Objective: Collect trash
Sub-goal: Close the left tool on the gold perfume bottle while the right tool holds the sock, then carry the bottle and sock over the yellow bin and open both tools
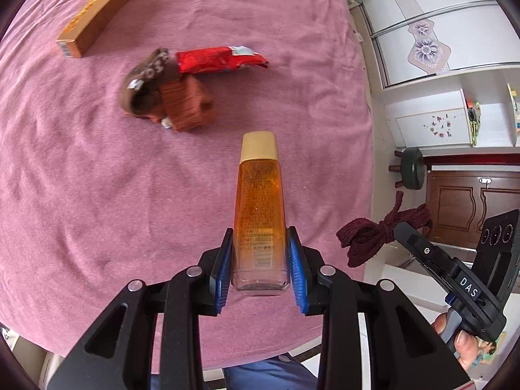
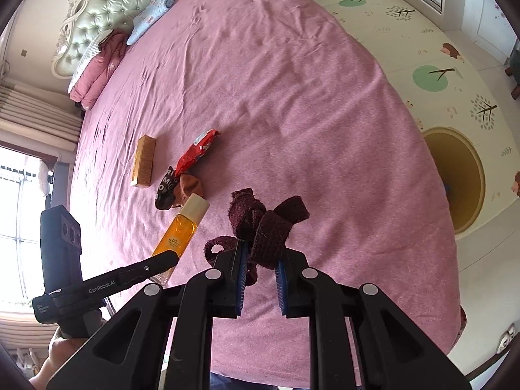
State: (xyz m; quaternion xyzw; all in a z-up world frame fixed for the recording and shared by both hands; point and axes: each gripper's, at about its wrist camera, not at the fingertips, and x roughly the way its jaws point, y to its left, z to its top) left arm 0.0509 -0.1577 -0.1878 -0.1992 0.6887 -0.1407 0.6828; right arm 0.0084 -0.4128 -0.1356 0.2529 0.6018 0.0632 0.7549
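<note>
My left gripper (image 1: 260, 260) is shut on an amber bottle (image 1: 260, 208) with a cream cap, held above the pink bed; the bottle also shows in the right wrist view (image 2: 178, 235). My right gripper (image 2: 261, 266) is shut on a dark maroon knitted cloth (image 2: 263, 224), which also shows in the left wrist view (image 1: 373, 237). On the bed lie a red wrapper (image 1: 221, 60), a brown sock-like bundle (image 1: 148, 81) against an orange-brown box (image 1: 188, 104), and a long tan box (image 1: 94, 18).
The pink bedspread (image 2: 276, 81) fills both views. Pillows (image 2: 97, 68) and a padded headboard (image 2: 107, 9) lie at its far end. A round yellow bin (image 2: 461, 175) stands on the patterned floor mat to the right. A stool (image 1: 411, 169) and cabinets stand beside the bed.
</note>
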